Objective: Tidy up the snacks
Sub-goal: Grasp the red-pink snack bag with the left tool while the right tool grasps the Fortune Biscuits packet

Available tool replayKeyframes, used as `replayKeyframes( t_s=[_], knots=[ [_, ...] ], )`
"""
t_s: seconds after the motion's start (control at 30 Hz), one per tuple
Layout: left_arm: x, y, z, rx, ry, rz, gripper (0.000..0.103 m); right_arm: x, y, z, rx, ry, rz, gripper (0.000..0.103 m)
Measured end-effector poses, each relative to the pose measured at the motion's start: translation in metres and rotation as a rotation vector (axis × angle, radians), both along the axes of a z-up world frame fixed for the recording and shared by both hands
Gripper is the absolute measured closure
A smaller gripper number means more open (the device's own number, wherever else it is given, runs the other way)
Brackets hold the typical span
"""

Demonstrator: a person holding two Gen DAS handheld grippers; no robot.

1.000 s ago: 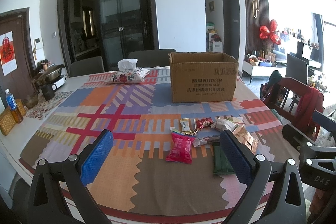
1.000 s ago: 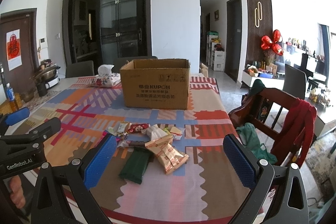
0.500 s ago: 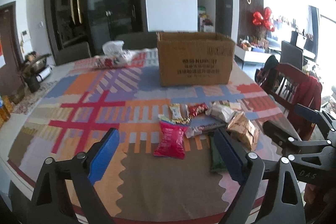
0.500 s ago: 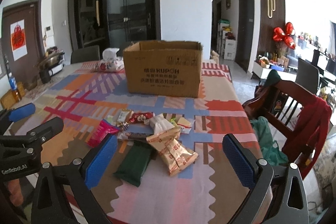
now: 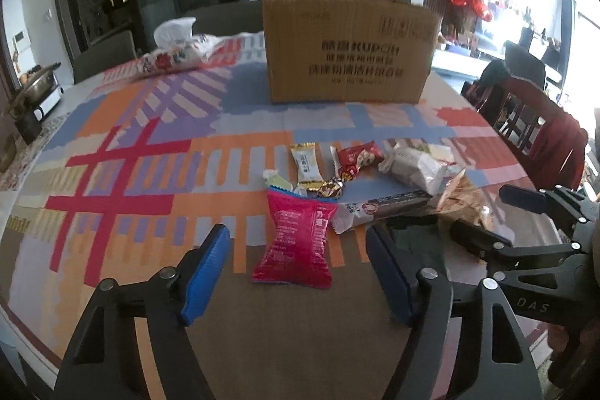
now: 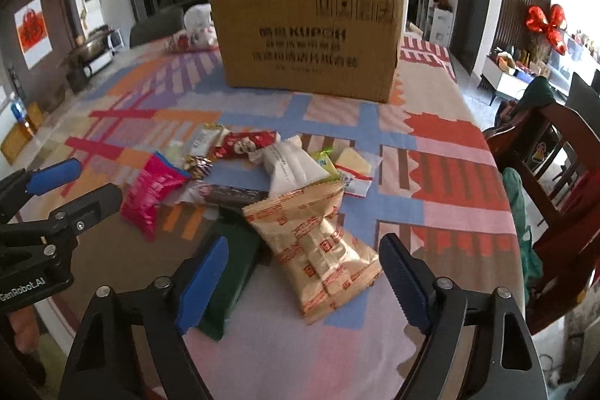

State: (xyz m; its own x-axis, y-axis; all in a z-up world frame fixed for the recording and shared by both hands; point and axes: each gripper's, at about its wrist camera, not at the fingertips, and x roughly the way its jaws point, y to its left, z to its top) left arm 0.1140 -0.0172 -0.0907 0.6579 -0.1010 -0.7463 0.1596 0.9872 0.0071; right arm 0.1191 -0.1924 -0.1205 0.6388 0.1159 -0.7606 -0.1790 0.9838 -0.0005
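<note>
On the patterned tablecloth [image 5: 123,152] the snack pile [image 6: 262,175] sits before the cardboard box [image 6: 307,36], insides hidden; both left gripper [image 5: 296,268] and right gripper [image 6: 303,280] closing, pads touching nothing; only the right view shows the cheese-like wedge [image 6: 352,160].

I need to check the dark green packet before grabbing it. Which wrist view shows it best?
The right wrist view: the dark green packet lies along the table, its near end behind that tongs' left pad and its far end under other snacks. The left wrist view shows only a sliver behind a pad.
</note>
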Motion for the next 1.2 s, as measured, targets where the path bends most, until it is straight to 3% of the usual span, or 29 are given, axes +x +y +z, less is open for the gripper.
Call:
replayKeyframes(
  t_s=[0.33, 0.43, 0.6, 0.9, 1.2],
  knots=[
    [0.03, -0.004, -0.028, -0.029, 0.105, -0.023, 0.055, 0.016, 0.001, -0.014, -0.027, 0.079, 0.01, 0.042],
    [0.032, -0.006, -0.029, -0.025, 0.103, -0.029, 0.065, 0.016, 0.0, -0.014, -0.04, 0.076, 0.01, 0.049],
    [0.031, -0.006, -0.028, -0.038, 0.099, -0.035, 0.071, 0.015, -0.002, -0.012, -0.028, 0.072, -0.007, 0.057],
    [0.015, -0.003, -0.006, -0.077, 0.041, -0.053, 0.072, 0.0, -0.002, 0.008, -0.013, 0.012, -0.008, 0.059],
    [0.004, -0.002, 0.04, -0.089, -0.081, -0.075, 0.072, -0.006, 0.005, 0.044, 0.035, -0.06, 0.041, 0.059]
  ],
)
